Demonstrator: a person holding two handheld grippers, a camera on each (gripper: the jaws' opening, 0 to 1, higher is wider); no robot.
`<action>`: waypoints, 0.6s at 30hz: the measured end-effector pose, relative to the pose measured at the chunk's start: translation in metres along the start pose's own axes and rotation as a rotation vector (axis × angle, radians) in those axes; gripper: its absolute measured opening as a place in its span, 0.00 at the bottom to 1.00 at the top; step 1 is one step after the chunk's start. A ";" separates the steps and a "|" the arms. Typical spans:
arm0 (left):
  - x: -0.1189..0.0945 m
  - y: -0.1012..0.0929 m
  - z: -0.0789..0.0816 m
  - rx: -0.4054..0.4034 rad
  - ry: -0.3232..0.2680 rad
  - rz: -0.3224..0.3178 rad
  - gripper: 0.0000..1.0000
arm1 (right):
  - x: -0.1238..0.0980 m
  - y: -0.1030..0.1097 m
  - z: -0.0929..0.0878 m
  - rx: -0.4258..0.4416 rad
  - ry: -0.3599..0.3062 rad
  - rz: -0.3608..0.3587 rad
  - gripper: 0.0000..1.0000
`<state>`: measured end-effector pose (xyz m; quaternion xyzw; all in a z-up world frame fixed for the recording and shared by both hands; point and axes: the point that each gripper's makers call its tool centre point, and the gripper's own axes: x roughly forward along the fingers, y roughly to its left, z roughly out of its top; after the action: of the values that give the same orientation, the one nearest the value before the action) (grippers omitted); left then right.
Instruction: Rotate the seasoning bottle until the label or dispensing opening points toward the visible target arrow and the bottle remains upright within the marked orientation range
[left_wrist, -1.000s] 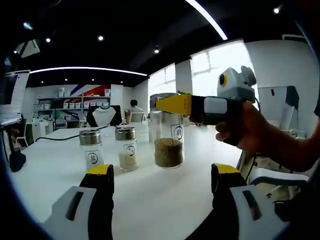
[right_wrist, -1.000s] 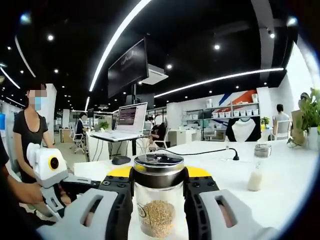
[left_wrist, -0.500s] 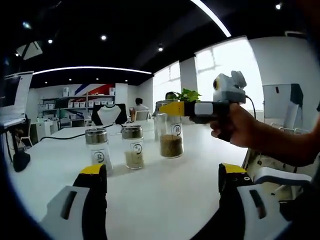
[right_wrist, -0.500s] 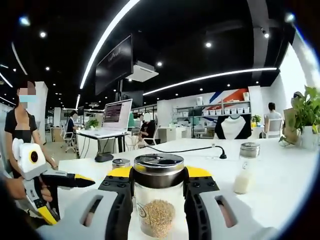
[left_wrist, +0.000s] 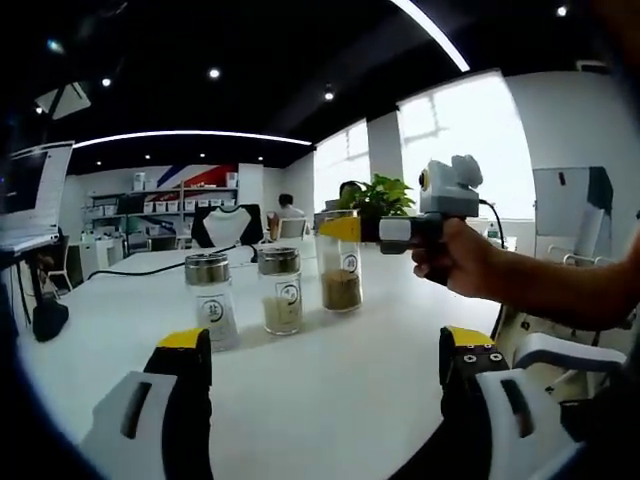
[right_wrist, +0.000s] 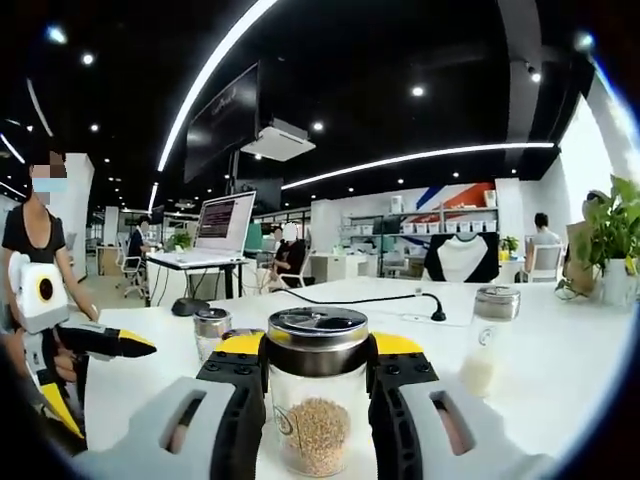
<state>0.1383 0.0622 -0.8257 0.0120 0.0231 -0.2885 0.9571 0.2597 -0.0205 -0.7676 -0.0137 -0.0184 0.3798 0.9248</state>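
Observation:
A clear seasoning bottle (right_wrist: 317, 405) with brown grains and a steel shaker lid stands upright, and my right gripper (right_wrist: 317, 352) is shut on it just under the lid. In the left gripper view the same bottle (left_wrist: 341, 268) stands at the right end of a row on the white table (left_wrist: 330, 400). The right gripper (left_wrist: 345, 228) reaches it from the right, held by a hand. Two more bottles, one (left_wrist: 281, 300) pale-filled and one (left_wrist: 211, 310) labelled, stand to its left. My left gripper (left_wrist: 325, 345) is open, nearer than the row, with nothing between its fingers.
A laptop (right_wrist: 225, 225) and a black cable (right_wrist: 380, 300) lie on the far side of the table. A potted plant (right_wrist: 605, 235) stands at the right edge. A dark object (left_wrist: 45, 320) sits at the left. People sit and stand in the background.
The left gripper has drawn back, so the bottles look smaller in its view. The right gripper view has panned, bringing a second bottle in at its left; the right gripper stays shut on the brown bottle.

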 end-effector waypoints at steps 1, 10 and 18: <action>0.000 0.000 0.000 0.000 -0.001 0.000 1.00 | 0.000 0.000 0.000 -0.002 0.000 0.000 0.36; 0.000 0.002 0.000 -0.005 -0.002 -0.001 1.00 | -0.005 -0.006 -0.004 0.016 -0.011 -0.008 0.37; 0.000 0.000 -0.001 -0.008 0.003 -0.004 1.00 | -0.008 -0.007 -0.003 0.008 -0.013 0.000 0.37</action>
<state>0.1380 0.0623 -0.8270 0.0087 0.0256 -0.2901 0.9566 0.2591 -0.0305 -0.7708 -0.0074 -0.0228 0.3800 0.9247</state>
